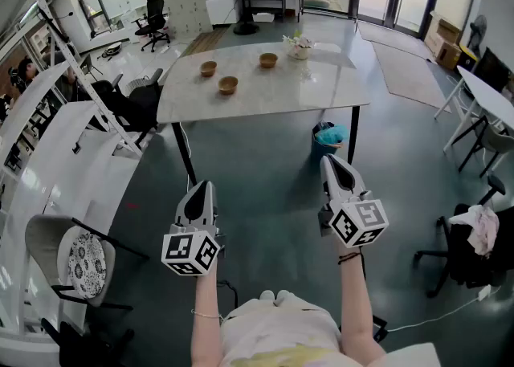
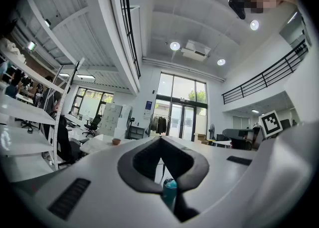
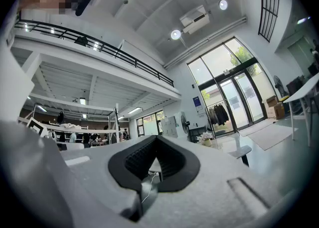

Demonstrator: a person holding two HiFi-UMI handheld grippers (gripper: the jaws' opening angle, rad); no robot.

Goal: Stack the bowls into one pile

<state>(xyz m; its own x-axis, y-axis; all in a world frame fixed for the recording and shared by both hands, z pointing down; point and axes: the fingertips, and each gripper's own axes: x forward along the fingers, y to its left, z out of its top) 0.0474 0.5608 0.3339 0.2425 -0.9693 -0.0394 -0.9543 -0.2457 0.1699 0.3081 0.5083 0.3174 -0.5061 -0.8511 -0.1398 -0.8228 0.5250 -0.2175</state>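
Three brown bowls stand apart on the white marble table [image 1: 321, 88]: one at the back left [image 1: 208, 68], one nearer the front [image 1: 228, 85], one at the back middle [image 1: 268, 59]. My left gripper [image 1: 206, 185] and right gripper [image 1: 328, 159] are both held over the floor, well short of the table and pointing toward it. Both are shut with nothing between the jaws. In the left gripper view the jaws [image 2: 160, 140] meet at the tips, and one bowl [image 2: 116, 141] shows far off. In the right gripper view the jaws [image 3: 156, 140] are closed too.
A small pot of flowers [image 1: 299, 48] stands on the table's back right. A bin with a teal bag [image 1: 329, 137] sits under the table's front edge. White desks and a patterned chair [image 1: 76, 257] are at the left, a black office chair [image 1: 466, 249] and a white table [image 1: 491, 94] at the right.
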